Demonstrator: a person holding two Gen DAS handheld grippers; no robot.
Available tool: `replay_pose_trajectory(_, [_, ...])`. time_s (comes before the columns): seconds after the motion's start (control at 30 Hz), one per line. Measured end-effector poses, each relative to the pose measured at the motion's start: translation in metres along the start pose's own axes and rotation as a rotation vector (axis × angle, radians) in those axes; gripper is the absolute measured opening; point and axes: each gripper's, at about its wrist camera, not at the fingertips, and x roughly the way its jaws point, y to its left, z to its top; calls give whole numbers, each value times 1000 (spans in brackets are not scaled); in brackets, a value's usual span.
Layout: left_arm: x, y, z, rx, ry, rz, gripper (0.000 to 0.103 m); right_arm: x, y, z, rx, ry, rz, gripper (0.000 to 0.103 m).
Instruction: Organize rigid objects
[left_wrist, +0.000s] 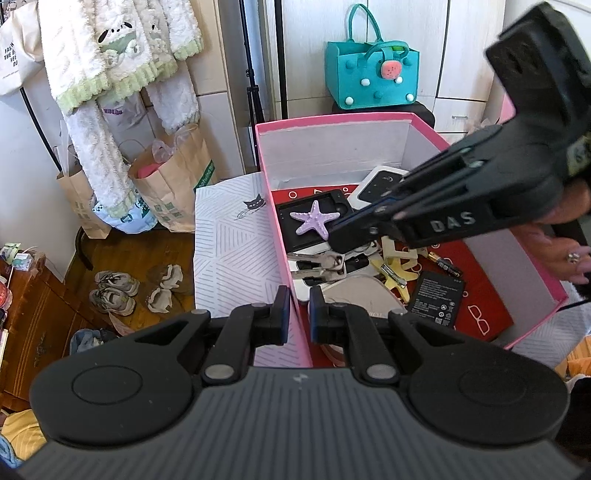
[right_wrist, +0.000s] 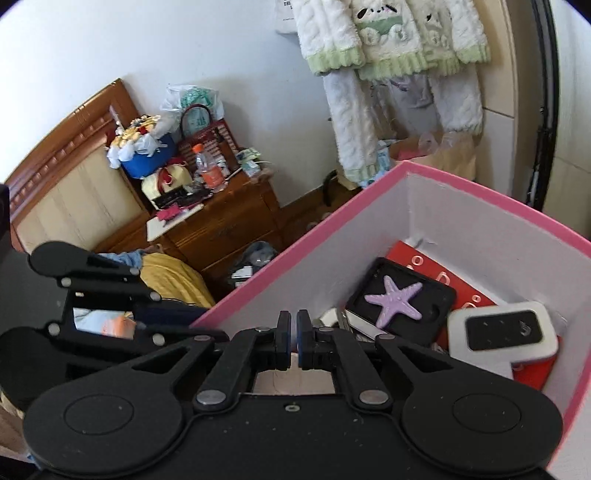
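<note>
- Pink box (left_wrist: 369, 120) is sitting open on a striped cloth (left_wrist: 232, 251), its floor crowded with small rigid items.
- Purple starfish (left_wrist: 314, 221) is lying flat on a black tray (left_wrist: 295, 214) at the box's far-left side.
- White router (left_wrist: 376, 181) is resting just beyond the tray, near the back wall.
- Keys (left_wrist: 317, 264) are piled below the tray; yellow clip (left_wrist: 395, 275) is lying beside them, with a black battery pack (left_wrist: 437, 299) and a small AA cell (left_wrist: 445, 264) to the right.
- Right hand-held gripper (left_wrist: 338, 240) is reaching into the box from the right, tips over the keys; fingers nearly together, nothing visible between them.
- Right wrist view is confirming this: a thin gap between the pads (right_wrist: 284, 332), empty.
- Left hand-held gripper (left_wrist: 299, 312) is straddling the box's near-left wall, pads clamped on the pink edge.
- A hand (left_wrist: 565, 251) with a ring is holding the right gripper's grip.
- Teal bag (left_wrist: 373, 79) is standing behind the box; paper bags (left_wrist: 173, 184) and shoes (left_wrist: 114, 291) are on the floor to the left.
</note>
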Motion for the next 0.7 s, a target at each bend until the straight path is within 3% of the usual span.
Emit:
replay_pose_trajectory(0.3, [0, 3, -1, 1, -3, -14, 8, -74, -14, -43, 117, -129, -99, 12])
replay_pose_trajectory(0.5, [-4, 2, 2, -8, 13, -1, 8, -113, -16, -75, 170, -225, -200, 24])
replay_pose_trajectory(0.7, [-32, -14, 4, 35, -1, 23, 8, -134, -9, -92, 171, -286, -249, 33])
